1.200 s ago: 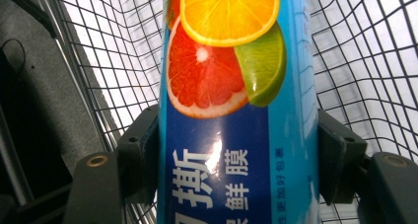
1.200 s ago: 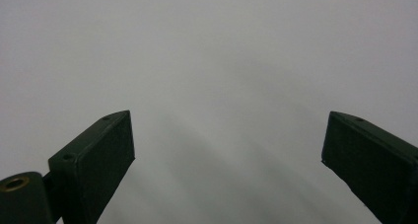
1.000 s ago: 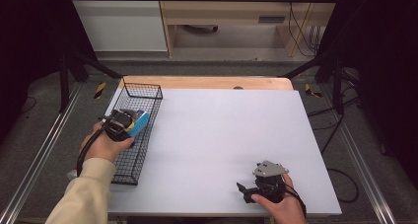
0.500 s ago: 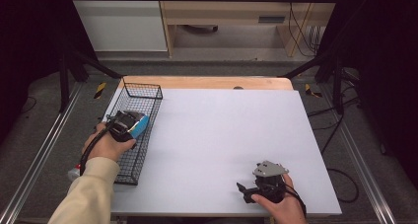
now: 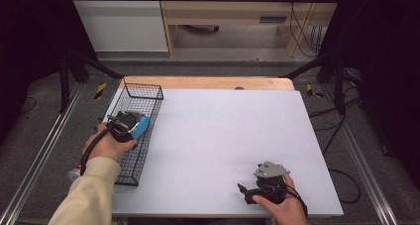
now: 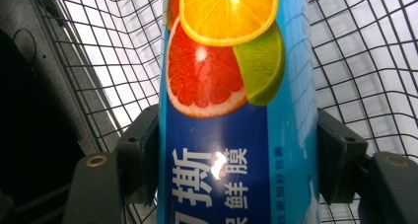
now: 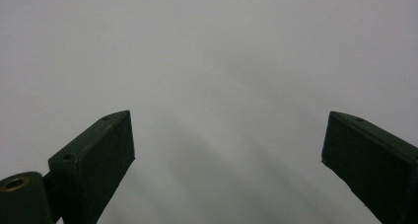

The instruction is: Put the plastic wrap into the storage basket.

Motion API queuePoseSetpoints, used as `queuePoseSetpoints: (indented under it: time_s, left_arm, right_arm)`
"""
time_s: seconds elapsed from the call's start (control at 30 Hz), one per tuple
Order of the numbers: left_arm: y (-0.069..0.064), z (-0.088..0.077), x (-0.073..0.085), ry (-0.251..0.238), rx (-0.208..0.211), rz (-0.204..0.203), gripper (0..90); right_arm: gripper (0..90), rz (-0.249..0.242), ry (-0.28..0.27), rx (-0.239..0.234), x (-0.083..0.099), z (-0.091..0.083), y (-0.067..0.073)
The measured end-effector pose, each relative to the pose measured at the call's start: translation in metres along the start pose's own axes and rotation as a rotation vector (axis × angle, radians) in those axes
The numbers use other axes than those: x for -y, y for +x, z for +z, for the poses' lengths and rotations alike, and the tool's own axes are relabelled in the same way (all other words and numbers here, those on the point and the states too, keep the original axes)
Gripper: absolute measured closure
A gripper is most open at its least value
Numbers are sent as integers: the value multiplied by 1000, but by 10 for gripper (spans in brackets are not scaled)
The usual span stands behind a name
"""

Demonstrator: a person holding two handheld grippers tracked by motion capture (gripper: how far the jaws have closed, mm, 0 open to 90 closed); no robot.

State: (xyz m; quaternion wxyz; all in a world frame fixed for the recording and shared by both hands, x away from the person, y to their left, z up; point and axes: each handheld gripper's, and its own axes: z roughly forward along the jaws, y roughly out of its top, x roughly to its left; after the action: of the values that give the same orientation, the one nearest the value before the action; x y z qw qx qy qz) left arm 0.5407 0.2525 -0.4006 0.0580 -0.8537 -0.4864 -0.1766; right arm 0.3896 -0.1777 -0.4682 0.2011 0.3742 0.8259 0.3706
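The left gripper [image 6: 236,155] had its jaws pinched on either side of a blue box [image 6: 231,105] (citrus slices printed on it), the box's long axis running straight out ahead between them, over the wire basket [image 5: 153,93] at the table's left edge. The right gripper [image 7: 226,155] sat well apart near the front edge, jaws spread, over bare white table [image 5: 237,131].

Lab: framed test table [image 5: 228,136], cables [image 5: 302,34]
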Motion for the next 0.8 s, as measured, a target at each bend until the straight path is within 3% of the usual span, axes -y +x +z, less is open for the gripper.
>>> queuePoseSetpoints:
  time_s: [0.53,0.8]
  left_arm:
    - [-1,0,-3,29,-6,11,315]
    - [-2,-3,0,-29,-43,49,268]
  right_arm:
    - [62,-2,0,-3,0,0,0]
    - [61,-1,2,-5,0,0,0]
